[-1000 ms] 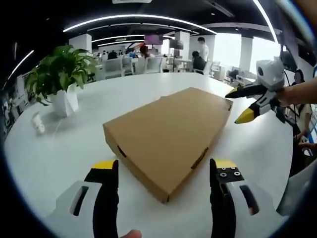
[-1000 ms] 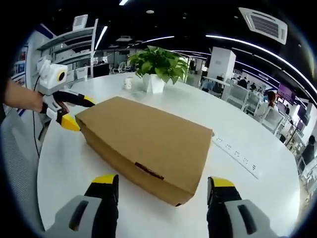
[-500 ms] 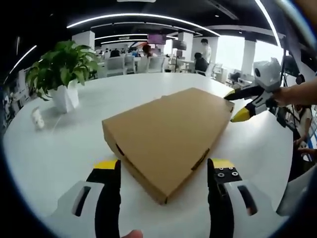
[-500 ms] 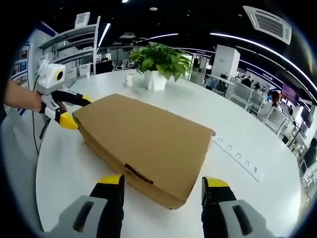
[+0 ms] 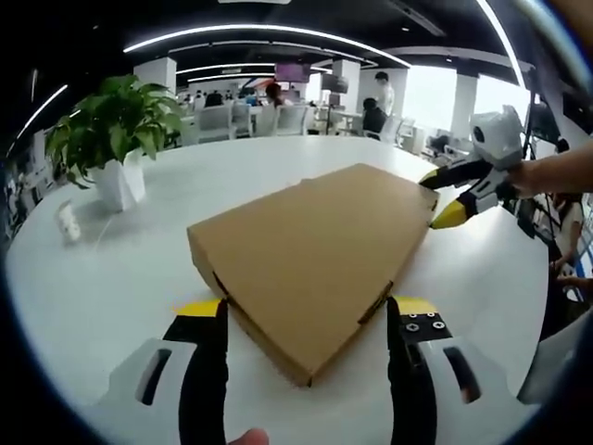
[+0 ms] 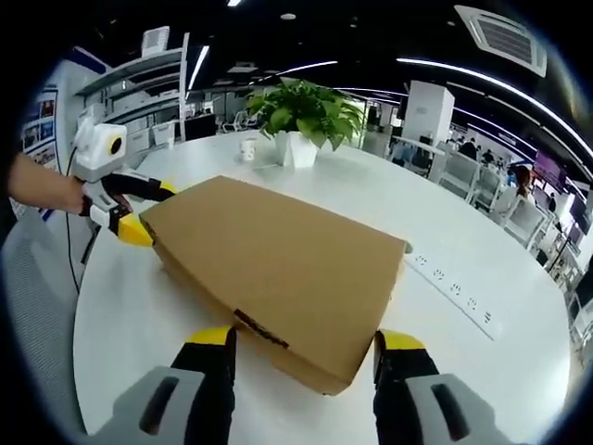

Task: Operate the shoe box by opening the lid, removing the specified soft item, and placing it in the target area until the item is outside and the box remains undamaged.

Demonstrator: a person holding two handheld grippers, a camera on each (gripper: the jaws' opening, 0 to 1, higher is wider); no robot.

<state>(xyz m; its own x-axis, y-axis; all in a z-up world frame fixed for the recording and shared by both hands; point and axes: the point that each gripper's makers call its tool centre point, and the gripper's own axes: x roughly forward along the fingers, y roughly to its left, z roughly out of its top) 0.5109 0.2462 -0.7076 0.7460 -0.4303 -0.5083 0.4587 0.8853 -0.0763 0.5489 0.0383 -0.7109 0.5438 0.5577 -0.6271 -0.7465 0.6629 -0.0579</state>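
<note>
Office table (image 5: 120, 269), white, round: closed cardboard box (image 5: 310, 246) flat at centre, plant (image 5: 111, 134) beyond box. Left gripper (image 5: 309, 320) and right gripper (image 6: 301, 348), jaws apart, straddle opposite box corners. Risk: pinching corner crushes cardboard; uneven lift tears lid.

Shoe box (image 5: 315, 255) closed, contents hidden. Far corner in left gripper view masked by right tongs (image 5: 443, 197). Small white object (image 5: 68, 225) on bench (image 5: 120, 278) beside potted plant (image 5: 111, 139) too blurred to identify.
</note>
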